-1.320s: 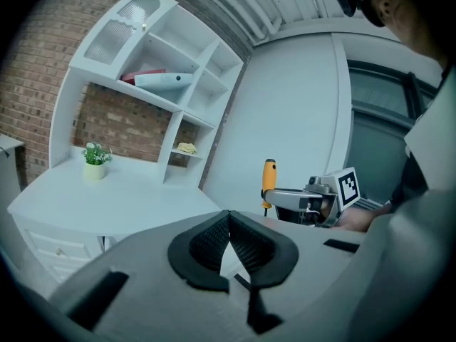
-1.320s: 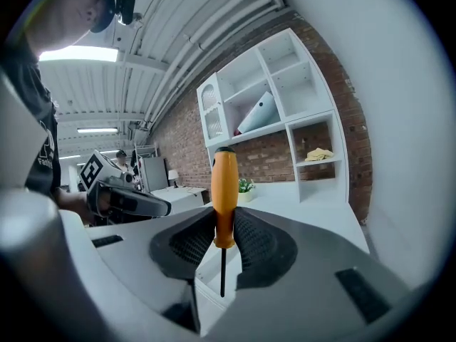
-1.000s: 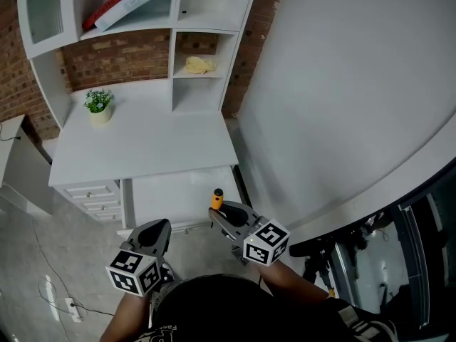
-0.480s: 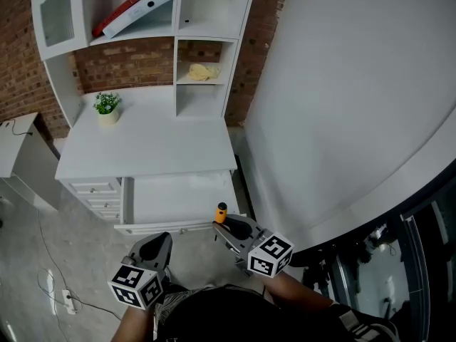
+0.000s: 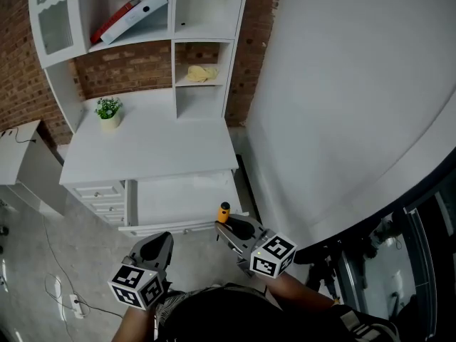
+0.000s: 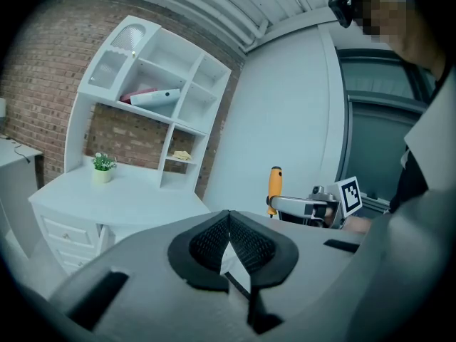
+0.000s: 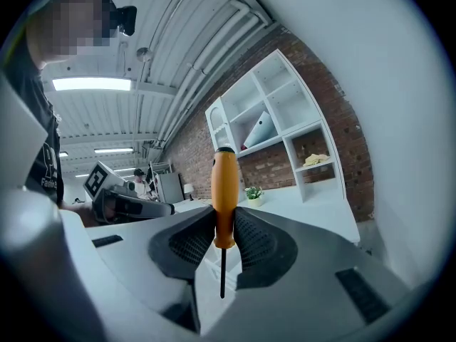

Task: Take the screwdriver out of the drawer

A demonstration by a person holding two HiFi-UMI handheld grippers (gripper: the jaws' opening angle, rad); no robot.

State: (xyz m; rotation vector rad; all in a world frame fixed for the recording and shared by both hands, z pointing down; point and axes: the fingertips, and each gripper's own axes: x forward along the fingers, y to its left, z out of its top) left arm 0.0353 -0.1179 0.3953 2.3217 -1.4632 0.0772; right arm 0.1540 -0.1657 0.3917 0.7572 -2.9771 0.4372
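So the main bit looks done here. The right gripper [image 5: 226, 224] is clamped on the screwdriver [image 5: 224, 212]; its jaws pinch the lower end of the orange handle, with the thin shaft hanging below them and the rest of the handle sticking up above; the right gripper view shows that nice and clear.

The tool is held up in the air, and in the head view it lines up with the right front corner of the drawer [image 5: 178, 228] just ahead of that gripper; it looks lifted clear of the drawer, though I can't judge the gap properly. The drawer itself looks pulled open under the white desk [image 5: 149, 148], straight ahead of both grippers.

The left gripper [image 5: 161, 239] sits off to the left of the right one, well apart; its jaws are pressed together with nothing between them; from its own view the orange handle shows off to its right.

What's left, I reckon, isn't much; maybe carry the screwdriver away and set it down somewhere; possibly push the drawer shut, though the task doesn't ask for that.
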